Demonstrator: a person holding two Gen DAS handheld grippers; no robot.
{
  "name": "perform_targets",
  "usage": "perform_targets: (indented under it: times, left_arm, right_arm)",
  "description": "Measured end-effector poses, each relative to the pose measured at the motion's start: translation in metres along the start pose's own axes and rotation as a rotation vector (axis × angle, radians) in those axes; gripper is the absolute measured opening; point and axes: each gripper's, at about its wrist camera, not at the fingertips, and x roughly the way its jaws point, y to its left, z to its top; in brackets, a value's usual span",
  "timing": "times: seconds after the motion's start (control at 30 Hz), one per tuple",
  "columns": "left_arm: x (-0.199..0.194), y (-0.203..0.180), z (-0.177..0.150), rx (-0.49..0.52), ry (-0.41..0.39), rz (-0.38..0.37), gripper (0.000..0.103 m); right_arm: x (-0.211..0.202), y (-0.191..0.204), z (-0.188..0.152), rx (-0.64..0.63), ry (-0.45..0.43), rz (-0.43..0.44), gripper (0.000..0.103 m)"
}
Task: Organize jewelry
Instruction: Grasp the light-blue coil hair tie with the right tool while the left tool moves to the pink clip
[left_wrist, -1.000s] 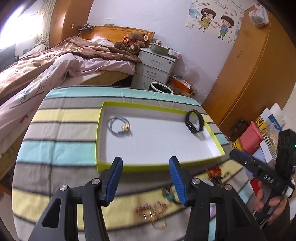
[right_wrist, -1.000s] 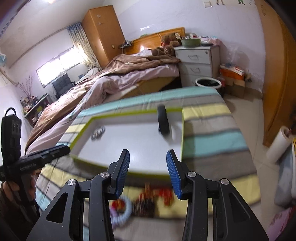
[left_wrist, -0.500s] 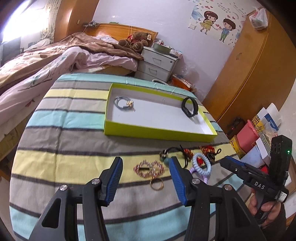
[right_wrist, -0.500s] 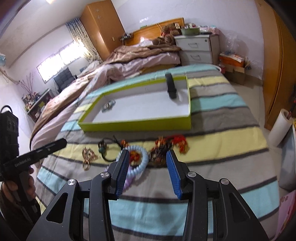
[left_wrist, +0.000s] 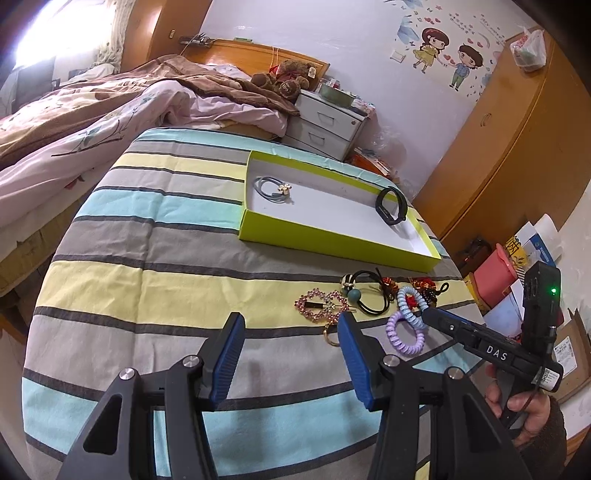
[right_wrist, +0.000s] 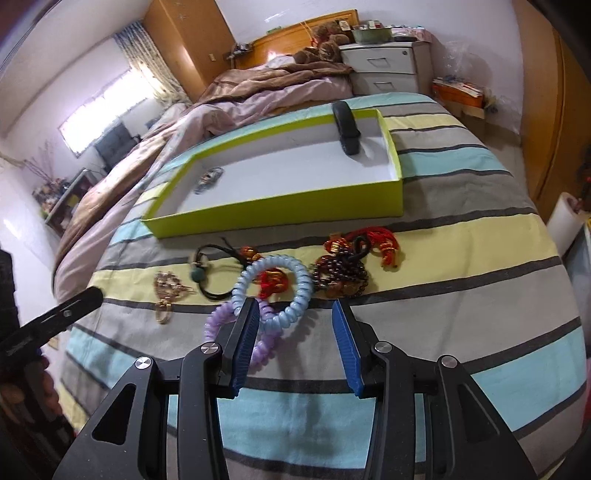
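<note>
A lime-green tray (left_wrist: 332, 242) with a white floor lies on the striped cloth (left_wrist: 147, 280). In it are a blue hair tie with a gold charm (left_wrist: 271, 189) and a black band (left_wrist: 390, 206). In front of the tray is a loose pile: a pink brooch (left_wrist: 321, 304), a gold ring (left_wrist: 332, 334), a black hair tie with a green bead (right_wrist: 214, 273), a blue coil (right_wrist: 275, 286), a purple coil (right_wrist: 236, 325), a dark bead bracelet (right_wrist: 340, 277) and red cords (right_wrist: 376, 240). My left gripper (left_wrist: 291, 321) hangs open just short of the brooch. My right gripper (right_wrist: 295, 306) stands open over the coils, holding nothing.
A bed with pink and brown covers (left_wrist: 92, 110) runs along the far left. Behind the tray stands a white nightstand (left_wrist: 325, 122). A wooden wardrobe (left_wrist: 517, 129) fills the right. Boxes and bags (left_wrist: 495, 277) crowd the floor beside the cloth's right edge.
Both grippers have drawn back from over the tray toward the near side. The jewelry pile, first partly hidden under them, now lies in full view ahead. Both stayed open.
</note>
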Motion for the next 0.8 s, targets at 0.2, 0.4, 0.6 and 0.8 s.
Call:
perform_targets:
  times: [0.2,0.4,0.6,0.8]
  left_arm:
    - [0.003,0.002,-0.001,0.002,0.02,-0.024,0.052]
    - [0.013,-0.006,0.005,0.051,0.053,-0.041,0.052]
    - [0.034,-0.019,0.014,0.125,0.102,-0.065,0.052]
    - [0.056,-0.04,0.02,0.265,0.149,-0.012,0.052]
  right_arm:
    - [0.002,0.007,0.001,-0.017,0.007,-0.016,0.024]
    - [0.0,0.009,0.001,-0.019,-0.006,-0.026,0.008]
    - [-0.01,0.007,0.003,-0.018,-0.04,-0.011,0.008]
    - [-0.023,-0.003,0.003,0.003,-0.061,0.001,0.008]
